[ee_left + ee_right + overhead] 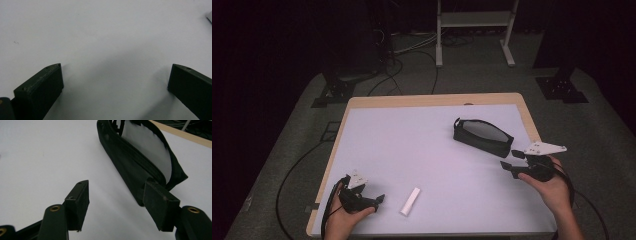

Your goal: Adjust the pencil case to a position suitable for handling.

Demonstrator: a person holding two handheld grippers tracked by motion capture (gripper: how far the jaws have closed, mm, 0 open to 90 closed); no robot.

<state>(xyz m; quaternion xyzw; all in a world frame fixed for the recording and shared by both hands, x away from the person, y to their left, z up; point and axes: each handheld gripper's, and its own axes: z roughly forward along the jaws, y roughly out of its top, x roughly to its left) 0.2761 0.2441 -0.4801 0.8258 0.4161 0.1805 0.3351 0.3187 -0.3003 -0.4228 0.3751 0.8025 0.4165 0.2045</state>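
The worktop (422, 145), white-topped with a pale wooden rim, is being seen from above, with a grey floor (287, 150) lying around it and a white frame (474, 30) standing at the far side. A black zip pouch (483, 136) is being carried by the worktop in its right half, toward the far side, lying flat with its pale lining showing through the open top. The right gripper (510, 160) is being held just to the near right of the pouch, at the worktop's right edge; in the right gripper view its jaws are being held apart and nothing is being grasped, one of them standing just before the pouch's (140, 165) near end. The left gripper (378, 201) is being kept at the near left corner, released as well, with bare worktop being shown between its wide-set jaws. A small white tube (410, 201) is lying just to its right, near the front edge.
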